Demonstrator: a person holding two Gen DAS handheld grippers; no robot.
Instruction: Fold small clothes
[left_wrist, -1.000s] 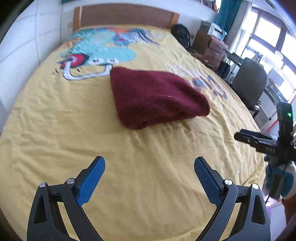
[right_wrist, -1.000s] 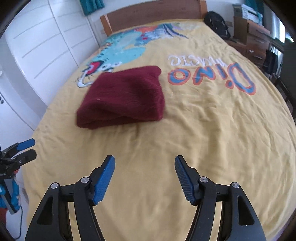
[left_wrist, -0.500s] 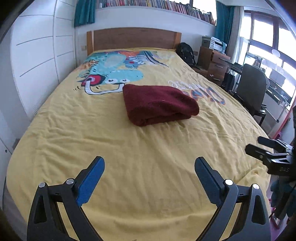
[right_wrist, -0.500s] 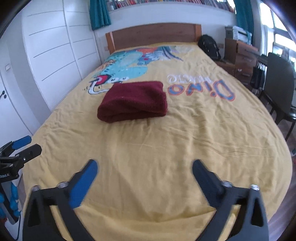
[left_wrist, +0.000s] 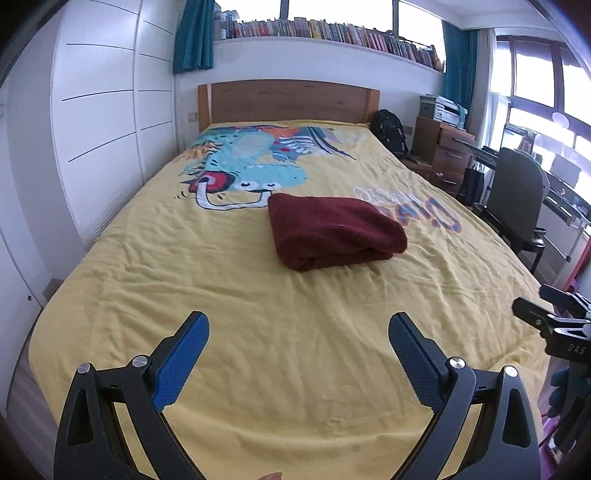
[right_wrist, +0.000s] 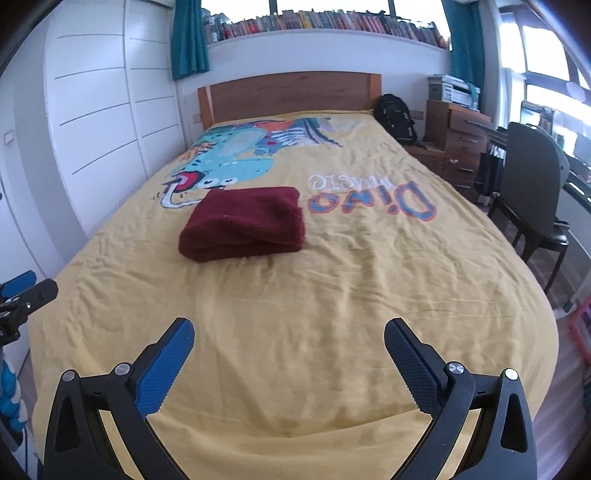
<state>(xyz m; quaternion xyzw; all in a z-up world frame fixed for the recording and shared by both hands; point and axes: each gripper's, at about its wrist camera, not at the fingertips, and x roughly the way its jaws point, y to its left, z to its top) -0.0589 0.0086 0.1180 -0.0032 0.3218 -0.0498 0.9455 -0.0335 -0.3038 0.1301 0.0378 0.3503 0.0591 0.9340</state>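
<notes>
A dark red knitted garment (left_wrist: 332, 230) lies folded in a compact rectangle in the middle of the yellow bedspread (left_wrist: 229, 295); it also shows in the right wrist view (right_wrist: 245, 223). My left gripper (left_wrist: 297, 360) is open and empty, held above the foot of the bed, well short of the garment. My right gripper (right_wrist: 288, 363) is open and empty, also above the foot of the bed. Each gripper shows at the edge of the other's view, the right one (left_wrist: 554, 319) and the left one (right_wrist: 26, 295).
White wardrobe doors (left_wrist: 92, 129) run along the left of the bed. A wooden headboard (left_wrist: 288, 101) stands at the far end. A black backpack (left_wrist: 389, 133), wooden drawers (left_wrist: 448, 153) and a dark chair (left_wrist: 517, 199) stand to the right.
Both grippers have drawn back and up from the garment toward the foot of the bed. The right gripper's fingers have spread wider. The folded garment has not moved.
</notes>
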